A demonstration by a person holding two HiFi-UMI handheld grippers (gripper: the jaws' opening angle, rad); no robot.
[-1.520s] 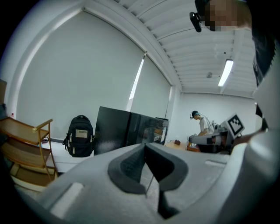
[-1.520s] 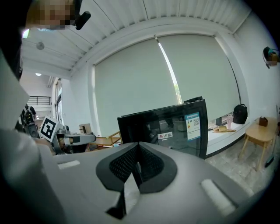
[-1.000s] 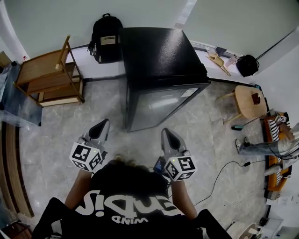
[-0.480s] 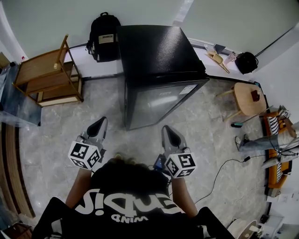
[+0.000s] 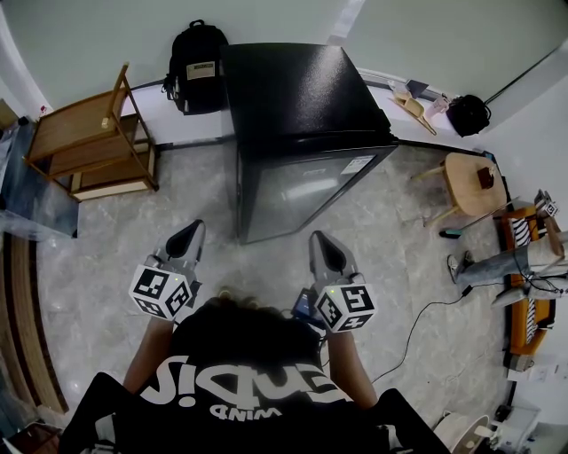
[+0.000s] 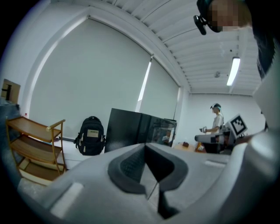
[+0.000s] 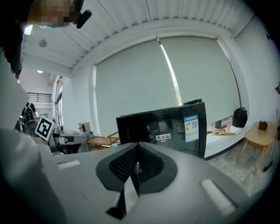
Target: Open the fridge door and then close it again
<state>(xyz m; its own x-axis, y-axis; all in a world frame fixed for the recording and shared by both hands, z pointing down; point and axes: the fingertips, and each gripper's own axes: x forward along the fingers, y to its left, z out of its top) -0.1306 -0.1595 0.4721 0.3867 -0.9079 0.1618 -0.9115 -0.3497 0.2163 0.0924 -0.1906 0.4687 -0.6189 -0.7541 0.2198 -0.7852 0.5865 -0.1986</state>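
Marble floor (image 5: 115,257), item one: black glass-door fridge (image 5: 306,124), shut, standing just ahead of my left tongs (image 5: 189,235) and right tongs (image 5: 322,244), both pressed together, empty, apart from it, right nearer by my judgement.

steep overhead, two level views, common fridge (image 5: 302,106)

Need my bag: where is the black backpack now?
Head view: the black backpack stands at the wall, between the wooden shelf and the fridge.
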